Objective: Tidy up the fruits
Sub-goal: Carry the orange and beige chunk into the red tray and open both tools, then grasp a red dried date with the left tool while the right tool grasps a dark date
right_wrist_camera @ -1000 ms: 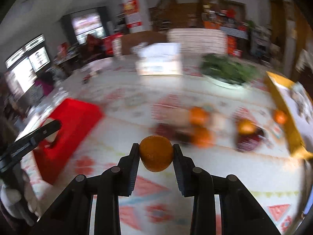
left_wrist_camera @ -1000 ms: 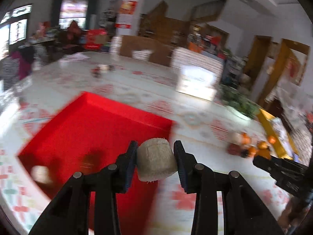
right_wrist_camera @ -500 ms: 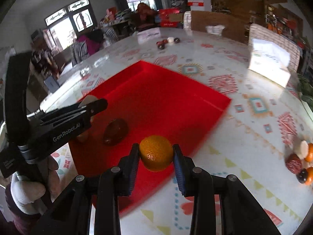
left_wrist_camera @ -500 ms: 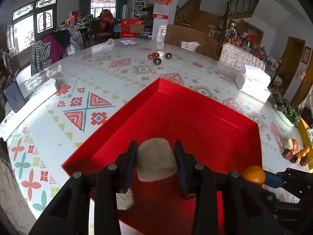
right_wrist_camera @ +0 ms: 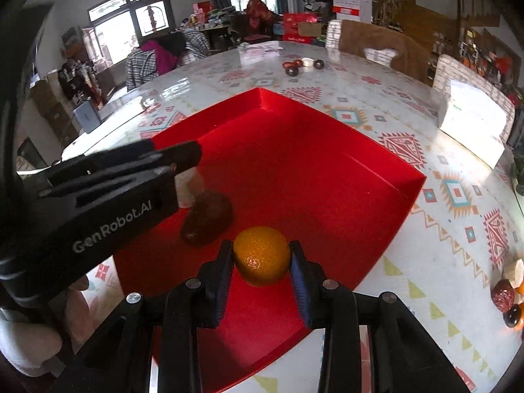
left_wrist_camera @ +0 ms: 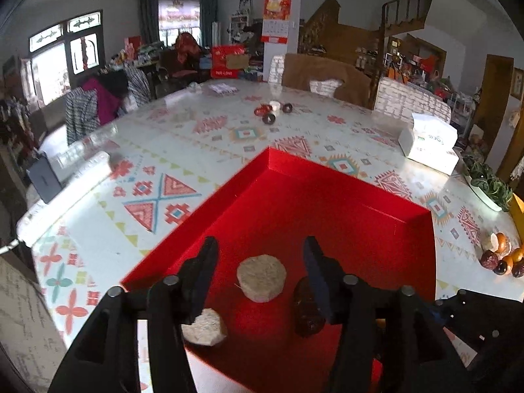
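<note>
Left wrist view: my left gripper [left_wrist_camera: 260,263] is spread wide, holding nothing. In the red tray [left_wrist_camera: 344,196] I count three things: a round tan piece [left_wrist_camera: 261,277] lying between my fingers, a smaller tan piece [left_wrist_camera: 204,327] under the left finger, and one dark red fruit [left_wrist_camera: 306,308] by the right finger.

Right wrist view: my right gripper [right_wrist_camera: 262,262] is clamped on one orange [right_wrist_camera: 262,255] above the tray [right_wrist_camera: 311,163], the dark red fruit [right_wrist_camera: 206,217] just left.
</note>
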### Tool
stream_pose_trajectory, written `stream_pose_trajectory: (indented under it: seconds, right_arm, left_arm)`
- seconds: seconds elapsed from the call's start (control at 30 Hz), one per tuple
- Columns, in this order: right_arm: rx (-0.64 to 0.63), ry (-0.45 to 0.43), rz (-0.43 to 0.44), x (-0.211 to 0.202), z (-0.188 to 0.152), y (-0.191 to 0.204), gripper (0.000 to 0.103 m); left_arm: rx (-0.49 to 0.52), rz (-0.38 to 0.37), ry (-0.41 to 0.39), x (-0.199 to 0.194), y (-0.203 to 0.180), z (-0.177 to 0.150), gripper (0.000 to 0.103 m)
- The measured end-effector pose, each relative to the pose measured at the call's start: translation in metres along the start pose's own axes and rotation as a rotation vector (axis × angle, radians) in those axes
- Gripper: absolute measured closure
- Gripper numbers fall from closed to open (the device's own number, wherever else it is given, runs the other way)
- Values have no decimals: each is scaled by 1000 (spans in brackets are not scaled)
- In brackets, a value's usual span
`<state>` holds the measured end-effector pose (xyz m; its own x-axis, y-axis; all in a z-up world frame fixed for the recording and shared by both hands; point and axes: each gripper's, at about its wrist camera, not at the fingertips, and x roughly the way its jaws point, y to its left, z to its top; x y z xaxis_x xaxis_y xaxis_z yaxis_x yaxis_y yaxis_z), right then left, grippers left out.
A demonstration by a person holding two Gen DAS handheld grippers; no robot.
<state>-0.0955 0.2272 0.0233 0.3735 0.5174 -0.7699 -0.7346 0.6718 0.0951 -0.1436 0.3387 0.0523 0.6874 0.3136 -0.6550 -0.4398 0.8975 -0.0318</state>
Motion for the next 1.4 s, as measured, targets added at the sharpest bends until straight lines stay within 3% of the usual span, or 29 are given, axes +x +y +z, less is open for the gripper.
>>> stream_pose_trajectory:
  seconds: [0.07, 0.2, 0.5, 0.67, 0.87, 1.03, 1.17, 1.27, 1.4]
  right_arm:
    - [-22, -19, -12, -5, -1, 4, 65]
    - [-46, -68, -25, -22, -4, 8, 52]
    - [-10, -128, -54, -60, -23, -10, 51]
    - [36, -146, -77, -81, -41, -32, 50]
    - [137, -178, -135, -118, -74, -84, 48]
    - [313, -214, -236, -169, -110, -164, 48]
    - [497, -235, -334, -211, -144, -236, 48]
    - [624, -252, -317, -228, -164, -276, 48]
    - [723, -240, -273, -222, -173, -305, 48]
  left_arm:
    - [7, 15, -13, -7, -3, 1, 44]
    - [17, 32, -33, -21, -8, 3, 41]
    - [88, 72, -90, -53, -37, -2, 32]
    - [130, 48, -110, -74, -62, -6, 28]
    - [137, -97, -81, -88, -90, -8, 28]
    - [115, -238, -27, -86, -112, -13, 28]
    - [143, -304, 28, -75, -140, -21, 28]
    - [163, -351, 67, -68, -161, -28, 28]
    - [188, -389, 107, -58, -183, -33, 28]
